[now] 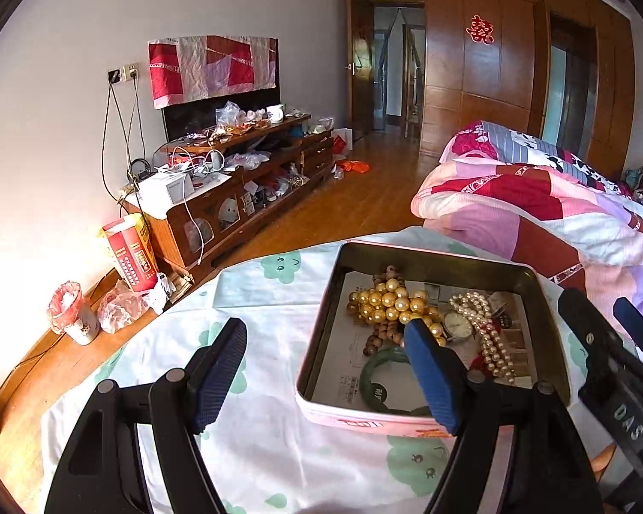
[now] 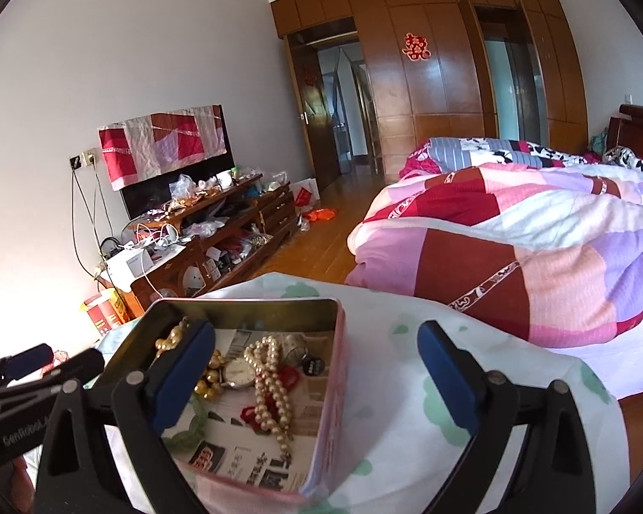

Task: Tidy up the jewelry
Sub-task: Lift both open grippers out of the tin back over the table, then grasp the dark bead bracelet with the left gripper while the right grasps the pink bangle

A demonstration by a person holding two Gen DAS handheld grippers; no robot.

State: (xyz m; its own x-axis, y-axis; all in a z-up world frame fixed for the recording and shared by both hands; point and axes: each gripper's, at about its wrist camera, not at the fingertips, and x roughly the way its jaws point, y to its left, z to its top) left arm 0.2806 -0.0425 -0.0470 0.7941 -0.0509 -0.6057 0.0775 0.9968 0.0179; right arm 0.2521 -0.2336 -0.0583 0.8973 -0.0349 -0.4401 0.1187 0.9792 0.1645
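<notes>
Bedroom, wood floor, white cloth with green prints (image 1: 270, 368) draped over the work surface. Far left: small bin (image 1: 70, 312) against the wall, red carton (image 1: 130, 257) beside it, then a cluttered low cabinet (image 1: 244, 197) under a screen half-covered by patchwork fabric. Centre: left gripper (image 1: 326, 368) hanging wide open, nothing between the pads, one pad over bare cloth, the other over the tin's near edge. Just right of that, open pink tin (image 1: 548, 312) lined with printed paper, holding gold bead strand (image 1: 388, 300), brown bead string, green bangle (image 1: 377, 379), watch (image 1: 456, 325), pearl strand (image 1: 493, 338), all tangled together. Right gripper (image 2: 317, 375) also spread wide and empty, straddling the tin's right wall. Farther right: quilted bed (image 1: 536, 214), wooden wardrobe behind. Sorting apparently just starting, nothing lifted out yet. Next move probably: lower one gripper inside, pinch a single strand clear of the tangle, steady the tin against sliding.
</notes>
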